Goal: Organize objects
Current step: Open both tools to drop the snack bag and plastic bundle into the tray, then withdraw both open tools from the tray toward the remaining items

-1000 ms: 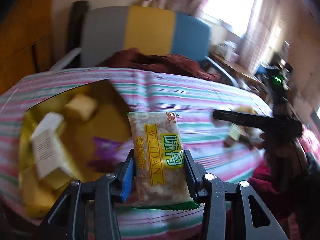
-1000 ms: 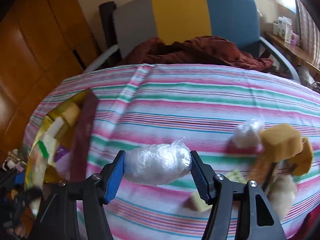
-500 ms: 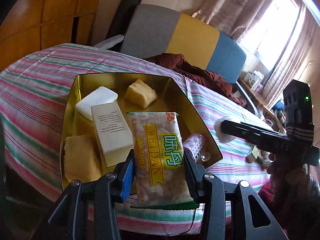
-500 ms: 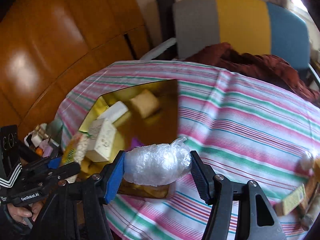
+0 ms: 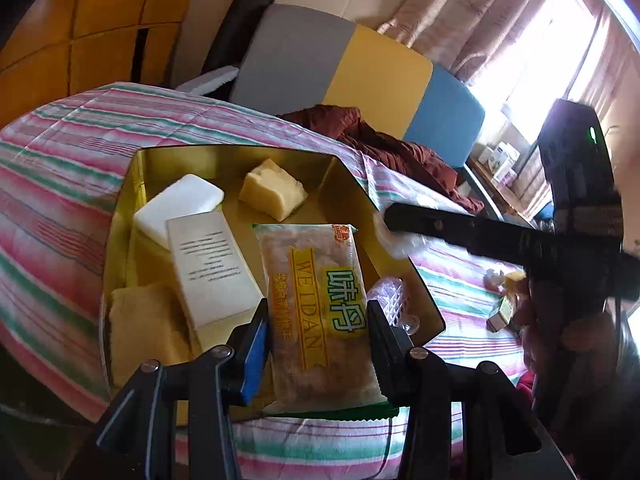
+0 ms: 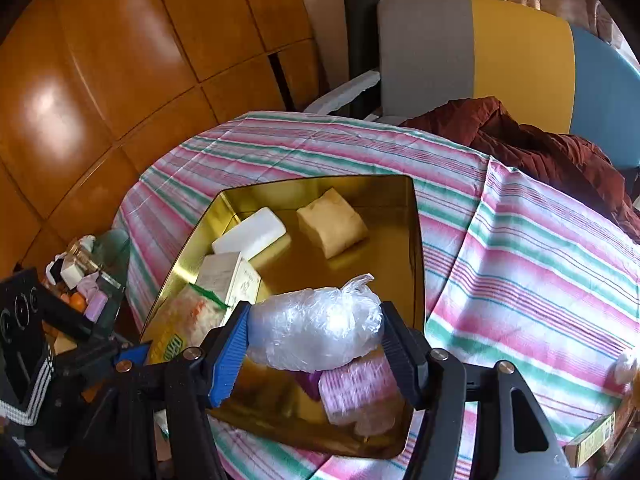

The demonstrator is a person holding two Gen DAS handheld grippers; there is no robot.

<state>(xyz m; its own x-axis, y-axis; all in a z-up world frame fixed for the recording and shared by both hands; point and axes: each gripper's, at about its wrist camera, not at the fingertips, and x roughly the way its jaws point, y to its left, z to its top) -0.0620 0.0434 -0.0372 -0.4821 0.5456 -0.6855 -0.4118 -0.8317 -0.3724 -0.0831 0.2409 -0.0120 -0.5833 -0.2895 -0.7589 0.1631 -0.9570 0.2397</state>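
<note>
The WEIDAN snack packet (image 5: 318, 312) covers part of the gold tin's (image 5: 352, 184) floor, and its lower end sits behind the left gripper (image 5: 316, 344). A clear plastic piece (image 5: 390, 294) beside it is half hidden and cannot be identified. The plastic-wrapped bundle (image 6: 316, 328) conceals most of a purple item (image 6: 308, 384) and the top of a pink wrapped block (image 6: 360, 392). Small objects (image 5: 504, 300) on the striped cloth (image 5: 60, 184) are blocked by the right gripper (image 5: 404, 232); a small box (image 6: 592, 436) is partly hidden at the right wrist view's corner.

Black grippers (image 5: 318, 344), one blue finger pad each.
</note>
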